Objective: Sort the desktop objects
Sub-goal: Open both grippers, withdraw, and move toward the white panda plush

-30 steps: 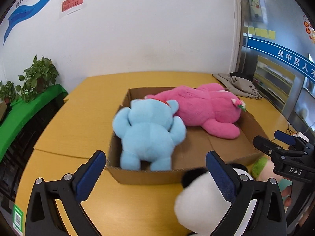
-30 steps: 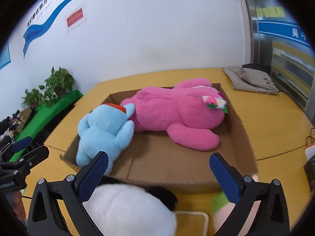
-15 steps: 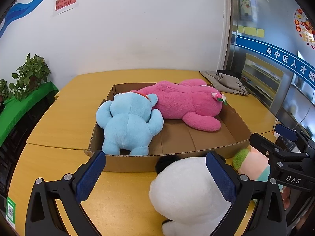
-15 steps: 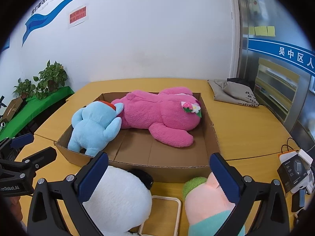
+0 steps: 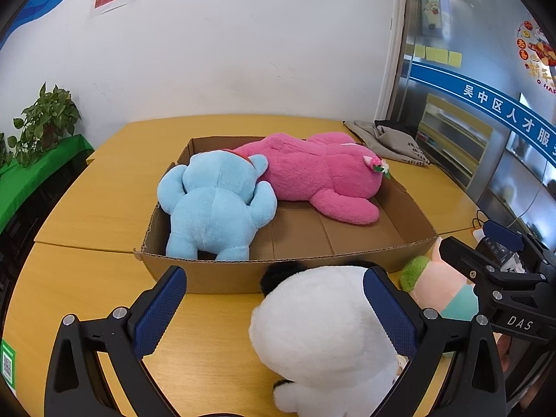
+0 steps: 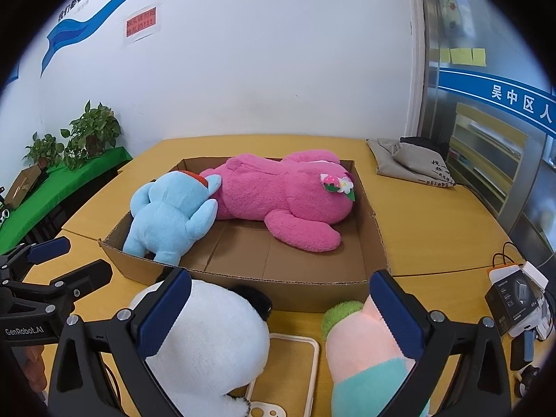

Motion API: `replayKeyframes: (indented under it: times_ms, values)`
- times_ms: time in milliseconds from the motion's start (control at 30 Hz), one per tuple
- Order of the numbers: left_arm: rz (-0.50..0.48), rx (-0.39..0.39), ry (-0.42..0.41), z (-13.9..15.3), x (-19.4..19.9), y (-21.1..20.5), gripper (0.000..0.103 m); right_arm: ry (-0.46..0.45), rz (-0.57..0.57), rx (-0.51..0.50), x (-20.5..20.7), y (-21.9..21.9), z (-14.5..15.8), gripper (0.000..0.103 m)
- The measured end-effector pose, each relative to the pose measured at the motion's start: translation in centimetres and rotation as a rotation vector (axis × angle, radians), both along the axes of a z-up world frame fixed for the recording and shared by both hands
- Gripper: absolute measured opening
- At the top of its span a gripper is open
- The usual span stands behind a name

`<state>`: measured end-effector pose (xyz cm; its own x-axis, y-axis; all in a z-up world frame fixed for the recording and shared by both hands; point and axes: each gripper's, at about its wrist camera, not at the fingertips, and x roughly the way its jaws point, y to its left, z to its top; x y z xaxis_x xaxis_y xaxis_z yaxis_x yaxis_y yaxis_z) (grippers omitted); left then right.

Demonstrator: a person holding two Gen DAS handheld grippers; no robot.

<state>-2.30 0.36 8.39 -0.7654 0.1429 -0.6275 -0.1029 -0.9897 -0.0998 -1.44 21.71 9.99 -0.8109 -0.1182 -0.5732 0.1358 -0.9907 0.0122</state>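
Desk (image 5: pixel 104 208): yellow wood top, carrying everything noted below.

Cardboard box (image 5: pixel 410 208): shallow, open-topped, lying ahead of both pairs of fingers. Its walls are thin corrugated board and would likely flex if pushed.

Pink plush bear (image 5: pixel 312 173): largest toy, lying across the far half of the box, well beyond the fingers. Soft and bulky; judged light for its size.

Blue plush toy (image 5: pixel 215 215): face down in the box's left near corner, touching the pink bear.

White plush panda (image 5: pixel 323 330): outside the box, on the desk against its near wall. It sits between the left gripper's (image 5: pixel 274 309) fingers, pressed toward the right-hand finger; whether that pad touches it cannot be confirmed. These fingers stand wide apart, clamped on nothing. Judgement: the fur will compress and slide, so a hold across the rounded body, squeezed deep, should serve better than a pinch on an ear.

Pink-and-green plush (image 6: pixel 368 354): on the desk just right of the panda, lying at the right-hand finger of the right gripper (image 6: pixel 281 309), whose fingers are likewise spread wide and hold nothing. Soft, small, light; its middle is the likely hold.

White-rimmed tray (image 6: pixel 312 344): on the desk between the two loose toys.
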Motion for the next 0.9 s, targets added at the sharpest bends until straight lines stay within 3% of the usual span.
replayKeyframes:
  times_ms: [900]
  values:
    - [-0.020, 0.020, -0.050, -1.8, -0.9, -0.7, 0.103, -0.028, 0.000, 0.000, -1.0, -0.1, -0.9, 0.103]
